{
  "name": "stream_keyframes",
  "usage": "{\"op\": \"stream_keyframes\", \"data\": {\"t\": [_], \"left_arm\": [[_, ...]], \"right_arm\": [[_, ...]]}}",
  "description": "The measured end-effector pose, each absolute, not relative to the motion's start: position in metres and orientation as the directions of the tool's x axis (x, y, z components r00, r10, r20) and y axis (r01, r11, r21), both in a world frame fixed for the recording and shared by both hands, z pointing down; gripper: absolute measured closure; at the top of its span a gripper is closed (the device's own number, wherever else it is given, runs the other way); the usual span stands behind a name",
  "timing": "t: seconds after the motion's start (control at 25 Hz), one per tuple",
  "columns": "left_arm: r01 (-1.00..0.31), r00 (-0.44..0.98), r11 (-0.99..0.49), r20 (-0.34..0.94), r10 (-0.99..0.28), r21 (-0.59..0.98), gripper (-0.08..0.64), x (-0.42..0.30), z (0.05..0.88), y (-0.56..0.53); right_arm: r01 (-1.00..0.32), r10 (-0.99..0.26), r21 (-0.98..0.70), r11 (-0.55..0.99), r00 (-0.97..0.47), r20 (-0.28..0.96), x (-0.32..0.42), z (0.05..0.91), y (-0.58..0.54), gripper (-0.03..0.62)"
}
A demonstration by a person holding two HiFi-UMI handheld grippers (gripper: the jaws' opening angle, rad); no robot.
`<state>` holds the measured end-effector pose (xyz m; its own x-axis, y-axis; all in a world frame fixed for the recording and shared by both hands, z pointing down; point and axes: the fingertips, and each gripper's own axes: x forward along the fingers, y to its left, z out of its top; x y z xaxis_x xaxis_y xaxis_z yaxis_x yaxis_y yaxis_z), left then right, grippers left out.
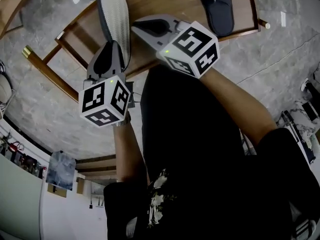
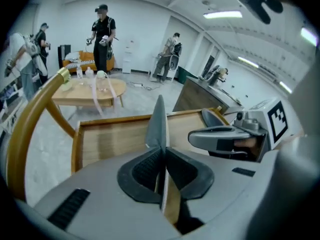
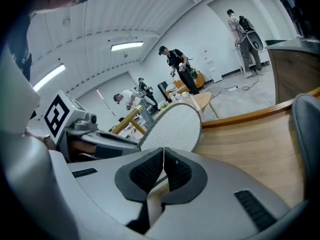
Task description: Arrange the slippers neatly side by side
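1. Clamped tight, the left gripper [image 2: 161,151] pinches the thin edge of a grey slipper [image 1: 114,14] between its pads. That slipper stands on edge over the near left part of the table [image 1: 170,1], with its ribbed sole turned to the right. I cannot tell whether its toe still rests on the wood.
2. Just to its right, the right gripper [image 3: 163,151] has its jaws pressed together with nothing between them. Its tips sit just beside the sole-side edge of the slipper; whether they touch it I cannot tell.
3. Further right, the second slipper [image 1: 218,6], a dark one, lies flat with its upper side up by the table's right edge, well apart from the 1st.
4. By my reading, the step in hand is bringing the held slipper over to its mate. The next move calls for rolling it sole-down, carrying it right across the bare wood, and setting it beside the dark slipper with both toes pointing the same way. Held only by a thin edge, it may swing.
5. As for the surface, it is a wooden top with a raised rim and brass-capped legs.
6. Around it is a pale marbled floor [image 1: 45,74], white walls and strip lights [image 2: 222,15]. Several people [image 2: 102,34] stand near a low round table [image 2: 92,91].
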<state>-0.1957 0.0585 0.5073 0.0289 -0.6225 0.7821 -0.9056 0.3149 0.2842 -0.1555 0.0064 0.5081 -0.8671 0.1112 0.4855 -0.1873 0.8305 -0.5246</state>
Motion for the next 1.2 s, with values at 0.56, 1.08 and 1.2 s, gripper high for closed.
{"op": "stream_keyframes", "data": {"t": [0.56, 1.08, 1.2], "left_arm": [[-0.915, -0.160, 0.385, 0.770, -0.617, 0.119, 0.527, -0.192, 0.506, 0.051], [-0.943, -0.110, 0.308, 0.753, -0.649, 0.128, 0.520, -0.164, 0.504, 0.039], [-0.907, 0.032, 0.281, 0.716, -0.698, 0.314, 0.511, -0.145, 0.502, 0.032]], "right_arm": [[-0.181, 0.118, -0.633, 0.753, -0.908, 0.401, -0.204, 0.482, -0.008, 0.471], [-0.174, 0.168, -0.660, 0.730, -0.892, 0.420, -0.190, 0.481, -0.020, 0.502], [-0.184, 0.157, -0.660, 0.729, -0.893, 0.422, -0.175, 0.479, -0.025, 0.538]]}}
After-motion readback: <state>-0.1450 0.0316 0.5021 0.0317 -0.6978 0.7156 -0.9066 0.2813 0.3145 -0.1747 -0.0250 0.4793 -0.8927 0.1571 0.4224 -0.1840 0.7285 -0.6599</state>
